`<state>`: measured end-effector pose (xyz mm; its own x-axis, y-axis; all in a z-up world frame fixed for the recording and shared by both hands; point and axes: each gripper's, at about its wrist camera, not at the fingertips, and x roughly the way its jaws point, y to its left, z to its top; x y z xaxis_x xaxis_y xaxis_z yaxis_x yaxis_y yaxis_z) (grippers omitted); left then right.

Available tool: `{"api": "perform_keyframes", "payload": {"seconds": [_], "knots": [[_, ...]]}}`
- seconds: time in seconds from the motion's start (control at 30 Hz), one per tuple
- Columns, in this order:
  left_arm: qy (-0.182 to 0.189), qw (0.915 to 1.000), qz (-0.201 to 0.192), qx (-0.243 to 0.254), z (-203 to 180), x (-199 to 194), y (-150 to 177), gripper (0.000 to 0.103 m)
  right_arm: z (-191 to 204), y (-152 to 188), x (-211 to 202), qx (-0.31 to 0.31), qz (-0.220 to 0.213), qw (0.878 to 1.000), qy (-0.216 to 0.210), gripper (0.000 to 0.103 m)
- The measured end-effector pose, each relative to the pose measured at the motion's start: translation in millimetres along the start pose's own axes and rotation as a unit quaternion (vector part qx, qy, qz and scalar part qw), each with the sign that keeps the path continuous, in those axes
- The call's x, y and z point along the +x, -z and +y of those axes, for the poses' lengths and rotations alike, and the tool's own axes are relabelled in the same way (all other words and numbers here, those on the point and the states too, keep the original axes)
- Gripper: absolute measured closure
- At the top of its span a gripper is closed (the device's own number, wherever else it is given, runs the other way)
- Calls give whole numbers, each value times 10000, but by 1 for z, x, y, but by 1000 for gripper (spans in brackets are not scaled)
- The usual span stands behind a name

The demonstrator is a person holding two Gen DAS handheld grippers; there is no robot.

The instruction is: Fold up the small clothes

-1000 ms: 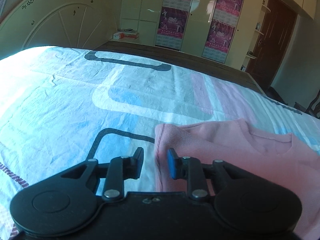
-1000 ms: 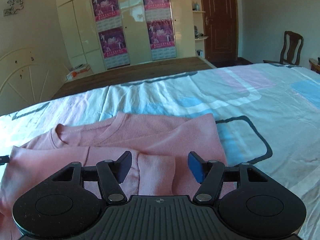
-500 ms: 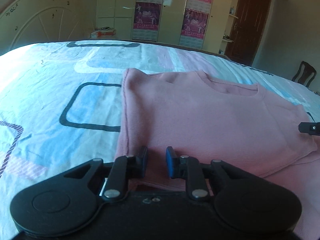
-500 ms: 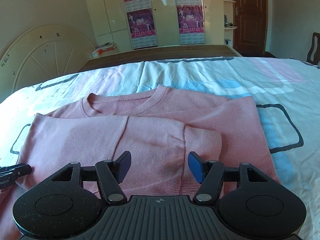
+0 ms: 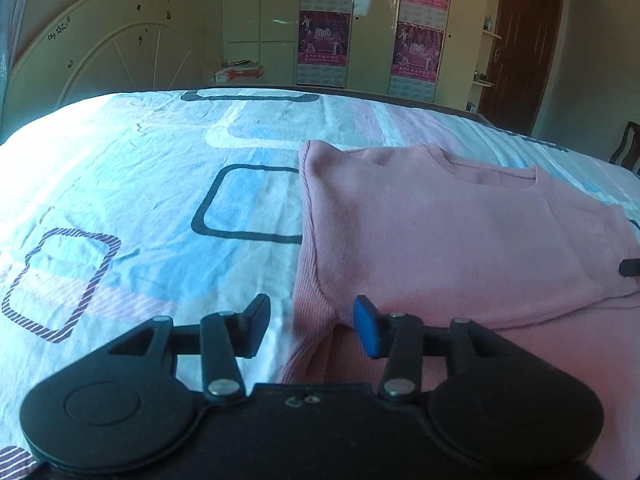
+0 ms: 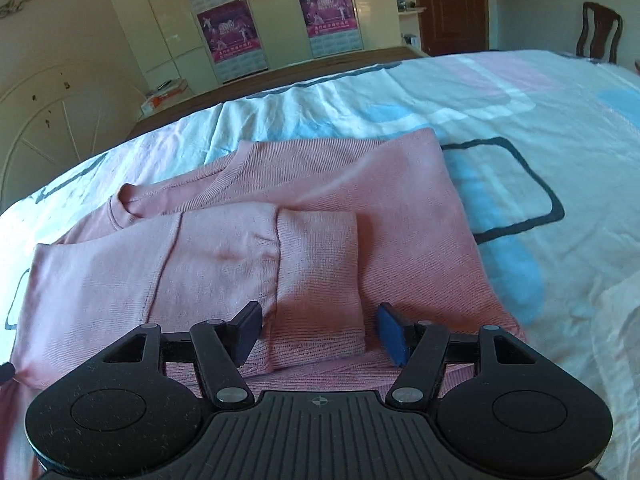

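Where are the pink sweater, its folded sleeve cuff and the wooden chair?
pink sweater [image 5: 420, 220]: left wrist view, on the chest panel.
sleeve cuff [image 6: 320, 272]: right wrist view, on the ribbed end.
wooden chair [image 6: 600, 28]: right wrist view, on the backrest.

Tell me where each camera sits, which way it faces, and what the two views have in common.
Left wrist: sits on the left tool, looking forward and down over the pink sweater's left edge toward the wardrobe; its own jaws, opening, straddle the hem without pressing it.
Right wrist: sits on the right tool, facing the folded sleeve cuff; its open jaws show.
Shared: the sweater, patterned bedsheet, wardrobe posters and headboard.
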<state>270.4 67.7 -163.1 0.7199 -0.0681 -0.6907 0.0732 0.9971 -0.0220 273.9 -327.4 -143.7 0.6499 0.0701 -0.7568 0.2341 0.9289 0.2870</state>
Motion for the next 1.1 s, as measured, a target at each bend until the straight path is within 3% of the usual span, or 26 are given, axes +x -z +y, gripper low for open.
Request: {"api": "perform_keyframes", "payload": {"seconds": [0.1, 0.17, 0.23, 0.37, 0.43, 0.53, 0.6, 0.67, 0.7, 0.87, 1.03, 1.1], "knots": [[-30, 9999, 145, 62, 2, 4, 11, 63, 7, 1, -2, -48, 3, 9999, -164, 41], [-103, 9999, 28, 76, 3, 3, 13, 66, 11, 1, -3, -56, 10, 9997, -230, 57], [-213, 9997, -113, -22, 6, 3, 12, 75, 11, 0, -4, 70, -21, 9994, -324, 62], [-269, 9984, -253, -419, 21, 8, 6, 77, 17, -3, -7, 184, -3, 9984, -541, 78], [-274, 9972, -289, -639, 28, 6, 10, 77, 25, -4, -15, 119, -120, 9976, -675, 78], [-256, 9955, -300, -857, 33, 2, 20, 75, 32, 3, -7, -264, 19, 9995, -199, 78], [-213, 9946, -233, -986, 36, -3, 20, 72, 22, 9, -4, -197, 83, 9996, -193, 74], [-230, 9940, -166, -1056, 40, -10, 20, 69, 18, 9, -12, -157, -85, 9998, -5, 42], [-250, 9945, -168, -1005, 39, -15, 20, 68, 15, 8, -19, -126, -279, 9995, 114, 38], [-41, 9941, -616, -896, 28, -51, 10, 70, 13, -4, -38, -228, -718, 9970, 164, 38], [455, 9955, -511, -657, -5, -33, -12, 67, -2, -8, -13, 428, -199, 9989, -31, 38], [564, 9961, -406, -540, -18, -16, -15, 66, -8, -4, -14, 643, -120, 9977, -166, 48]]}}
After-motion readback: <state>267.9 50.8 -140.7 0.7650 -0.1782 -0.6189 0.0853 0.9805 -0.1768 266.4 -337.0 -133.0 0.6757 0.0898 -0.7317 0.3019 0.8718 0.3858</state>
